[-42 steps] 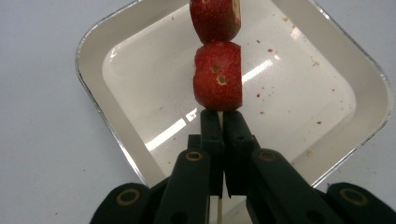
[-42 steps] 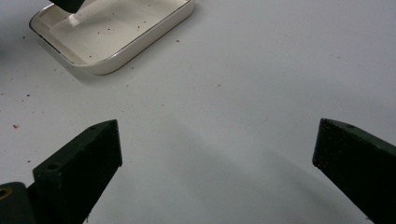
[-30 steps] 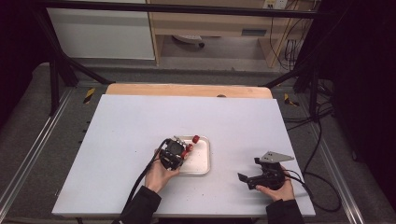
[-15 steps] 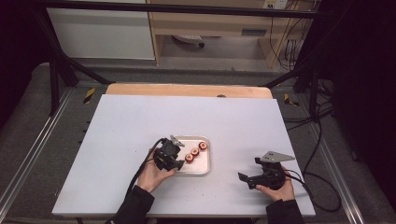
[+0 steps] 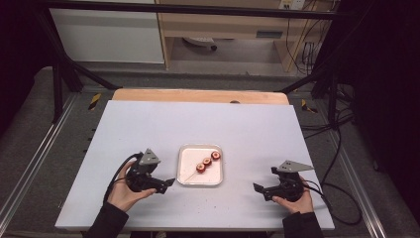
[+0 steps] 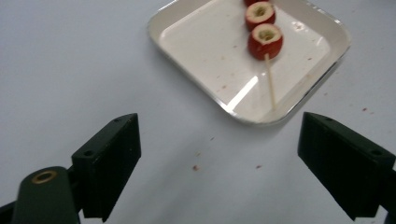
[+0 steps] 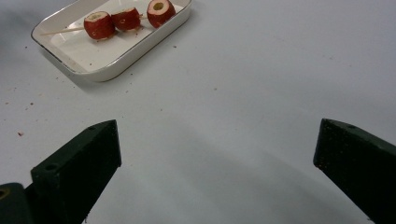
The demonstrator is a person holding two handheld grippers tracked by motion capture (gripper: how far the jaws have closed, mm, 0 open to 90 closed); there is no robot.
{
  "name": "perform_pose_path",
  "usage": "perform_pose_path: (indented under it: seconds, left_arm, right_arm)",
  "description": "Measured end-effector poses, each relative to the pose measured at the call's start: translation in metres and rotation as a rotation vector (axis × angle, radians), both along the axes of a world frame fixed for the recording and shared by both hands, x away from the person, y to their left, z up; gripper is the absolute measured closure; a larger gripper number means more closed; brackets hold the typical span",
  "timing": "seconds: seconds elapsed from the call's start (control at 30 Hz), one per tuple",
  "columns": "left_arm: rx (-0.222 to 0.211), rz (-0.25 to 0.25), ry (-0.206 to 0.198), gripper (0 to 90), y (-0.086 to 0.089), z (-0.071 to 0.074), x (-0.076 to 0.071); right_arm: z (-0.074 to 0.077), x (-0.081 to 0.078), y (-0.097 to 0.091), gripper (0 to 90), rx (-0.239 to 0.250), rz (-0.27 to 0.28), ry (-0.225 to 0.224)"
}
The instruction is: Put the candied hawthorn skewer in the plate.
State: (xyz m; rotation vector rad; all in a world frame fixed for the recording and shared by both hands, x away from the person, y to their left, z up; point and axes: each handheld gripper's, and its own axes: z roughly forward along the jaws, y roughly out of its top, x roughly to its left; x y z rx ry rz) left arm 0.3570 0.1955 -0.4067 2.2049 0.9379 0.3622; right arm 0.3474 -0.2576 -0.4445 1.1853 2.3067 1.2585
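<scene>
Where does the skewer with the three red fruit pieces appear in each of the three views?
High view: the skewer lies diagonally in the white tray, just below picture centre.
Left gripper view: the skewer is at the top, right of centre, its bare stick pointing down toward the camera.
Right gripper view: the skewer is in the top left corner, lying almost level.
Shared landmark: the white tray on the pale table.
</scene>
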Motion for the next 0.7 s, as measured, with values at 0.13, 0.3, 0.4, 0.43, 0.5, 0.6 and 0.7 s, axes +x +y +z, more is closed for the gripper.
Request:
perform_pose_path:
  seconds: [0.13,0.3,0.4,0.43,0.5,0.6,0.7]
  left_arm:
    - [-0.019,0.024,-0.021,10.7,0.023,-0.011,-0.009]
    - [-0.054,0.078,-0.034,10.3,0.050,-0.023,-0.018]
    - [-0.076,0.093,-0.032,10.0,0.061,-0.029,-0.020]
    - [-0.076,0.096,-0.033,10.0,0.063,-0.030,-0.020]
    - [-0.078,0.103,-0.033,9.9,0.066,-0.033,-0.021]
    - [-0.069,0.106,-0.031,9.9,0.066,-0.034,-0.021]
    - [-0.067,0.098,-0.028,9.9,0.065,-0.035,-0.021]
  right_arm:
    - [-0.001,0.000,0.000,0.9,-0.009,0.007,0.005]
    - [-0.002,0.000,0.001,0.9,-0.011,0.009,0.011]
    - [-0.003,0.000,0.001,0.8,-0.015,0.013,0.013]
    - [-0.003,0.000,0.001,0.8,-0.017,0.015,0.016]
    - [-0.003,0.000,0.001,0.8,-0.016,0.016,0.017]
    - [-0.003,-0.001,0.002,0.9,-0.015,0.017,0.019]
    - [-0.003,-0.001,0.002,0.9,-0.017,0.020,0.018]
